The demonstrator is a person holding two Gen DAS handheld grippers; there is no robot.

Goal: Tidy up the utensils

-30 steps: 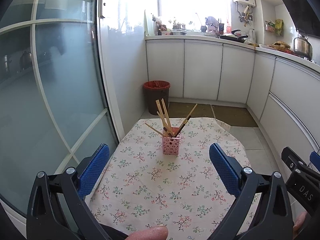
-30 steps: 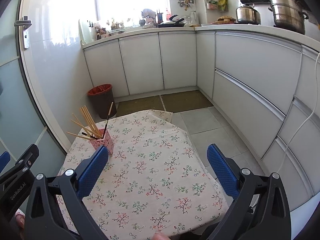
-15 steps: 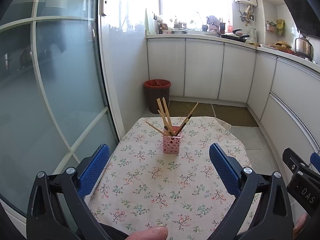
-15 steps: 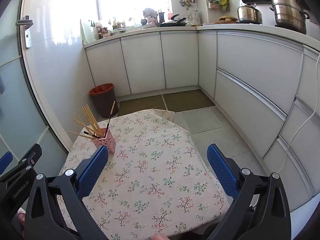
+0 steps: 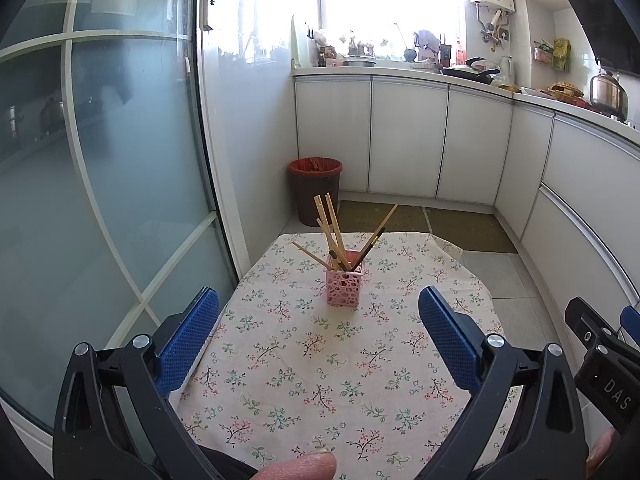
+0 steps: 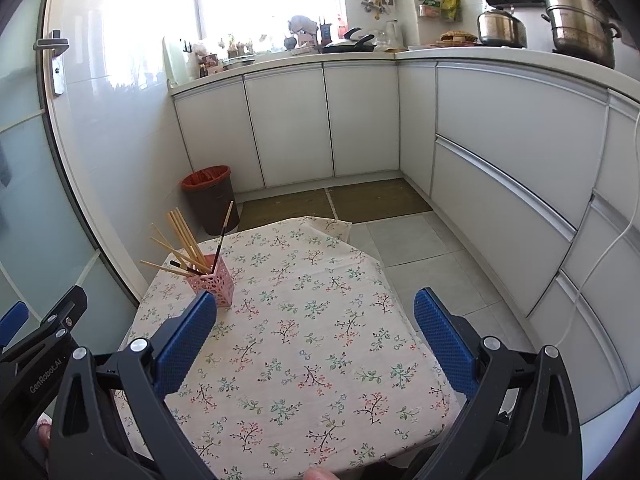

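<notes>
A pink perforated holder (image 5: 345, 285) stands on the floral tablecloth (image 5: 320, 360), filled with several chopsticks (image 5: 332, 228) that fan outward. It also shows in the right wrist view (image 6: 214, 285) at the table's left, with its chopsticks (image 6: 184, 240). My left gripper (image 5: 319, 336) is open and empty, held above the near part of the table, facing the holder. My right gripper (image 6: 316, 334) is open and empty above the table's middle, to the right of the holder.
A frosted glass door (image 5: 100, 200) runs along the table's left side. A red-lined bin (image 5: 315, 190) stands on the floor beyond the table. White cabinets (image 6: 500, 152) line the back and right, with pots (image 6: 580, 24) on the counter.
Both grippers have drawn back and risen slightly, so the holder looks a little farther away. Both stay open and empty.
</notes>
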